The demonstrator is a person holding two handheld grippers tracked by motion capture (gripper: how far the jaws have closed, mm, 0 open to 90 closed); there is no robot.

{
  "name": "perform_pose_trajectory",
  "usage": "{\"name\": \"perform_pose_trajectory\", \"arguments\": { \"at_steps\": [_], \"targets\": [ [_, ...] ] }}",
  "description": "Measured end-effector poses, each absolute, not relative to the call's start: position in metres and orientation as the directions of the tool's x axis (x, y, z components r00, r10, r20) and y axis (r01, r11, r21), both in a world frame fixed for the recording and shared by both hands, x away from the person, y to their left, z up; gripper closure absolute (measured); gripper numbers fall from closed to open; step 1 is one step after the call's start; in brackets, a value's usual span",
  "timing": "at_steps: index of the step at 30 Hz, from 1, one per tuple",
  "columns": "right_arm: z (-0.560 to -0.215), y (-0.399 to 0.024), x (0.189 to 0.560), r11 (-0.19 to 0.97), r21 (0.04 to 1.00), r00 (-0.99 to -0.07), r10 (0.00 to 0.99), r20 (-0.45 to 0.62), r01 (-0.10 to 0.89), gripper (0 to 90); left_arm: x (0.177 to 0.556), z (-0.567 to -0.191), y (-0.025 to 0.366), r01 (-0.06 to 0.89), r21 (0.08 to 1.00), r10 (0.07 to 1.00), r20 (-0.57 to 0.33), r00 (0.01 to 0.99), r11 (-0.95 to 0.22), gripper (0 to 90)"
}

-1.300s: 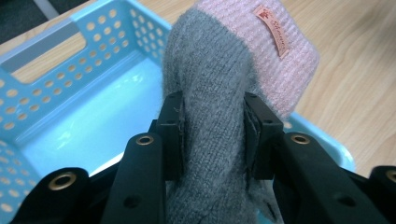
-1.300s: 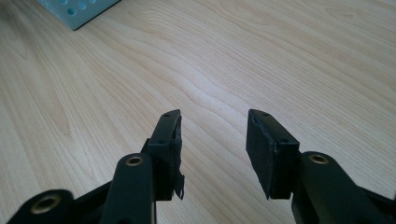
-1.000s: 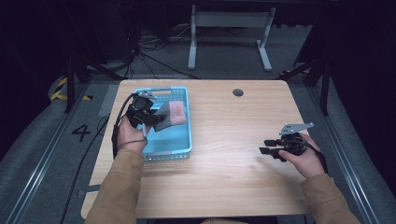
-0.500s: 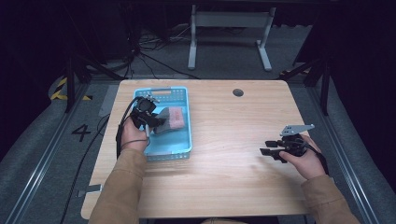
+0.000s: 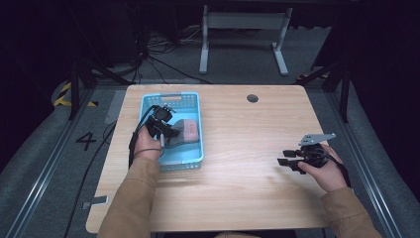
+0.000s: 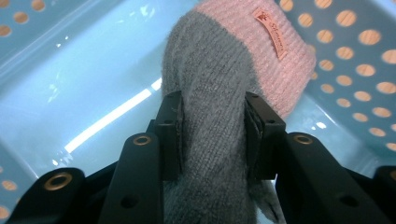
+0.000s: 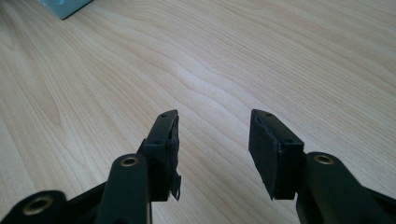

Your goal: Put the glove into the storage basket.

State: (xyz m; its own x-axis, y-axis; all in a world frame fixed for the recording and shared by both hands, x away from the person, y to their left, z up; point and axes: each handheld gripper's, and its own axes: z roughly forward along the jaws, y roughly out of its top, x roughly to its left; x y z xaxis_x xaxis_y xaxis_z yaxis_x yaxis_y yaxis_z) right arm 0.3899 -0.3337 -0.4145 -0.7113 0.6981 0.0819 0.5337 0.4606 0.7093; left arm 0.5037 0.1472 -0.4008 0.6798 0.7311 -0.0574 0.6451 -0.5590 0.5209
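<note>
Blue perforated basket (image 5: 194, 157) sits on the wooden table (image 5: 247, 198) toward its left side; everything below is placed relative to that basket. At its left rim the person's left hand (image 5: 147, 146) reaches in w/ the left gripper (image 5: 166, 128), pointing down into the basket interior. In the left gripper view the two black pads (image 6: 172, 133) press on both sides of a grey-and-pink knit sock (image 6: 219, 93): gripper clenched on the grey part, grasping it. Sock's pink ribbed cuff w/ small label lies past the jaws, toward the basket's hole-dotted wall, above the pale blue floor (image 6: 84, 93). In the high view the sock (image 5: 187, 130) is inside the basket, right half, just beside the gripper. Well to the right of the basket, right hand (image 5: 324, 171) holds the right gripper (image 5: 285, 161) low over bare table, jaws released, wide apart, nothing between; tips point back toward the basket.
</note>
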Motion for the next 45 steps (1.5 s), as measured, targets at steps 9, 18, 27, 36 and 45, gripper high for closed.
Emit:
{"name": "perform_pose_trajectory", "arguments": {
  "at_steps": [9,18,27,36,45],
  "targets": [
    [-0.411,-0.338,0.384,0.444,0.740,-0.704,0.708,0.055,0.505,52.7,0.511,-0.409,0.146,0.670,0.507,0.755,-0.055,0.654,-0.543,61.0],
    [-0.409,-0.341,0.378,0.435,0.748,-0.697,0.715,0.052,0.502,52.6,0.519,-0.416,0.140,0.656,0.484,0.749,-0.001,0.662,-0.579,58.8],
    [-0.409,-0.343,0.376,0.435,0.748,-0.697,0.715,0.053,0.502,52.4,0.524,-0.421,0.140,0.673,0.463,0.764,0.014,0.645,-0.577,50.0],
    [-0.408,-0.340,0.377,0.437,0.748,-0.705,0.707,0.057,0.499,52.1,0.518,-0.412,0.141,0.664,0.491,0.775,0.036,0.631,-0.564,43.1],
    [-0.407,-0.334,0.384,0.445,0.748,-0.717,0.695,0.057,0.492,51.9,0.493,-0.382,0.145,0.594,0.617,0.765,0.019,0.644,-0.516,43.3]
  ]
}}
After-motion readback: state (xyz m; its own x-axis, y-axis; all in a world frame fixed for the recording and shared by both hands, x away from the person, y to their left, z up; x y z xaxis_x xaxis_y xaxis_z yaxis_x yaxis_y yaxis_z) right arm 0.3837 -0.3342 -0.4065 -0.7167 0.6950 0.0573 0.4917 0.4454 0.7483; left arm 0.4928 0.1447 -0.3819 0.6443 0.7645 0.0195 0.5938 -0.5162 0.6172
